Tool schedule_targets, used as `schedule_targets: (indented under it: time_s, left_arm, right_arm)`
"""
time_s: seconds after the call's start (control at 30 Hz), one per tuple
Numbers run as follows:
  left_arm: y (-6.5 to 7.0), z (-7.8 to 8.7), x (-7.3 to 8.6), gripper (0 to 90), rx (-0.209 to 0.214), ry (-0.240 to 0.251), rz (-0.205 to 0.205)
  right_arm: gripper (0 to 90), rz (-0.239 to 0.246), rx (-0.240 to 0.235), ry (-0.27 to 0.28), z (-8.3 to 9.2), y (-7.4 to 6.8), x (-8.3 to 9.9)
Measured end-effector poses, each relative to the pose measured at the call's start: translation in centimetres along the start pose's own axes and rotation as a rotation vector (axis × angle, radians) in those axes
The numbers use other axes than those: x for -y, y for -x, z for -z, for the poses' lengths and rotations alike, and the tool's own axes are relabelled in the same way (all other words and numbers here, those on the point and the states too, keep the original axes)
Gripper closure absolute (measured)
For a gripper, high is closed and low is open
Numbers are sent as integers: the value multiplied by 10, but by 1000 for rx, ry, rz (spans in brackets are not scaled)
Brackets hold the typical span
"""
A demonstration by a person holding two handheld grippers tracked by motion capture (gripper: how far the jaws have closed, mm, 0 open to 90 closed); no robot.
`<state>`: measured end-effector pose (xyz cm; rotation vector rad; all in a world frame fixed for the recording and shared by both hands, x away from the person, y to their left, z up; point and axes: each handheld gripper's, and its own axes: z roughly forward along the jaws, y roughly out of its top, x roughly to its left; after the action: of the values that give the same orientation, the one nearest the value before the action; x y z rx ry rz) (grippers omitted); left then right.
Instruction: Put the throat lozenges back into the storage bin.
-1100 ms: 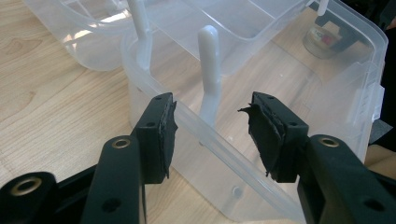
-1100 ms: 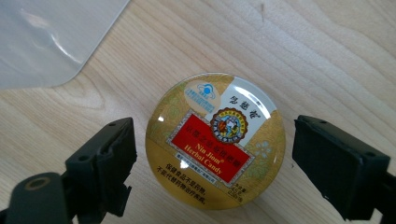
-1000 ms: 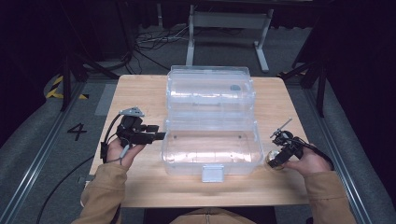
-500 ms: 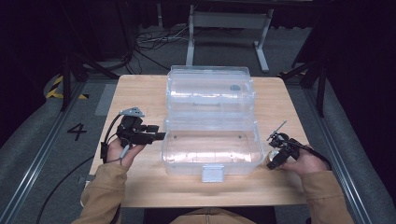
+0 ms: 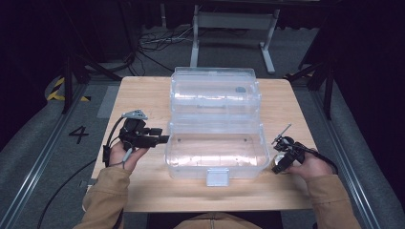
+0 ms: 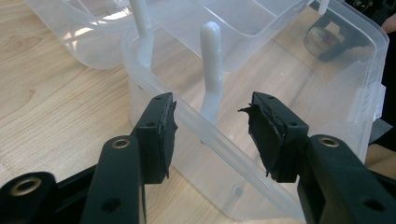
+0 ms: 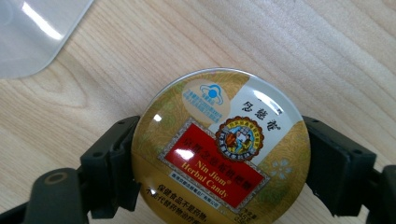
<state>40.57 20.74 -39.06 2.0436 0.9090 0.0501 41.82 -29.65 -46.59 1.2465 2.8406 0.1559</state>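
At the near edge of the wooden table (image 5: 143, 191) we see two sleeved forearms entering from below, each hand holding a gripper. The right gripper (image 7: 219, 163) sits low over the table near the right front corner of the clear plastic box (image 5: 217, 152). Its jaws are clamped on a round gold candy tin (image 7: 219, 149), one jaw on each side of the tin's rim. In the right gripper view the tin's lid faces the camera and reads "Nin Jiom Herbal Candy" on a red label. Bare wood lies behind the tin, and a corner of clear plastic shows at the upper left of that view.

The left gripper (image 6: 210, 135) is held at the left side of the box. Its jaws stand apart and hold nothing. In the left gripper view the near wall and rim of the box run between the two jaws. We cannot tell whether either pad touches the plastic. A white upright post (image 6: 211, 70) rises inside the box beyond the rim.

The box stands open at the centre of the table, with a latch tab (image 5: 216, 178) on its front wall. Its lid (image 5: 215, 90) is folded back toward the far edge of the table. Beyond the table are a dark floor, cables (image 5: 153, 43) and a metal stand (image 5: 234, 28).
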Motion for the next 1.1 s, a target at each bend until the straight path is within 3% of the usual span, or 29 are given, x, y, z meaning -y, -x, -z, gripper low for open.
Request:
schedule_targets:
  time_s: [0.6,1.1]
  left_arm:
    - [-1,0,1,510,-5,-1,10]
    - [-3,2,5,510,-15,-2,17]
  right_arm:
    - [200,-7,6,59,14,-1,0]
    - [201,-12,-8,175,50,-3,4]
